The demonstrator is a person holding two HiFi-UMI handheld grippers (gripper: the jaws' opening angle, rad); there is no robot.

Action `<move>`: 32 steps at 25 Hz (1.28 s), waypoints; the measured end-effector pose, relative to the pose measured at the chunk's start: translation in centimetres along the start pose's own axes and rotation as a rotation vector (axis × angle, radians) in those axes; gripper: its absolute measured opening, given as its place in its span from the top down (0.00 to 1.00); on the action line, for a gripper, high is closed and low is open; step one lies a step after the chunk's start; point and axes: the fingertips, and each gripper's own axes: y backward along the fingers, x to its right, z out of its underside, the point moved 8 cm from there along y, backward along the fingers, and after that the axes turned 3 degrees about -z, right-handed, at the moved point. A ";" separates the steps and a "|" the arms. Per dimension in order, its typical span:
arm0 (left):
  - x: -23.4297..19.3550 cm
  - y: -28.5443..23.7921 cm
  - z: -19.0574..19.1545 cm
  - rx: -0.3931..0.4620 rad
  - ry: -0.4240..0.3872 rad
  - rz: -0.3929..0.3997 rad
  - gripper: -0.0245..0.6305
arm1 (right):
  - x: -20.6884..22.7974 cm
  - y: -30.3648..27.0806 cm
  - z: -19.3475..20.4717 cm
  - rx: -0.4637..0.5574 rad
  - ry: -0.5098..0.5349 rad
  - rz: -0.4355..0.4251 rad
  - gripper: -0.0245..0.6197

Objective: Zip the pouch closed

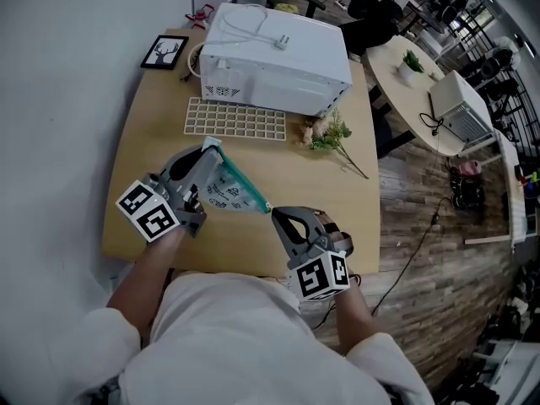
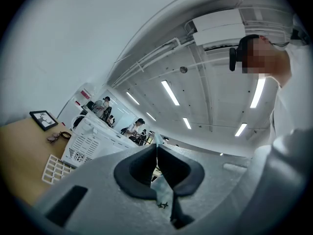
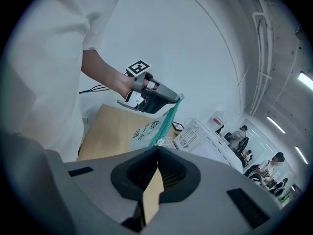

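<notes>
A translucent printed pouch (image 1: 228, 191) with a teal zipper (image 1: 245, 180) hangs stretched above the wooden table (image 1: 152, 192), between my two grippers. My left gripper (image 1: 211, 146) is shut on the pouch's far-left corner. In the left gripper view its jaws (image 2: 156, 148) pinch the fabric (image 2: 161, 185). My right gripper (image 1: 272, 212) is shut at the zipper's near-right end. The right gripper view shows its tips (image 3: 157, 146) closed on the small zipper pull (image 3: 159, 141). From there the teal zipper (image 3: 168, 119) runs up to the left gripper (image 3: 178, 98).
A white appliance (image 1: 278, 57) stands at the table's far side. A white grid tray (image 1: 236, 121) lies in front of it, with a flower sprig (image 1: 331, 133) to its right. A framed picture (image 1: 164, 51) lies at the far-left corner. The table's right edge (image 1: 371, 192) drops to the floor.
</notes>
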 end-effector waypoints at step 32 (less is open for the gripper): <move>-0.5 2.1 -1.9 -0.076 -0.190 -0.012 0.93 | -0.8 -1.5 -1.0 0.048 -0.280 0.169 0.94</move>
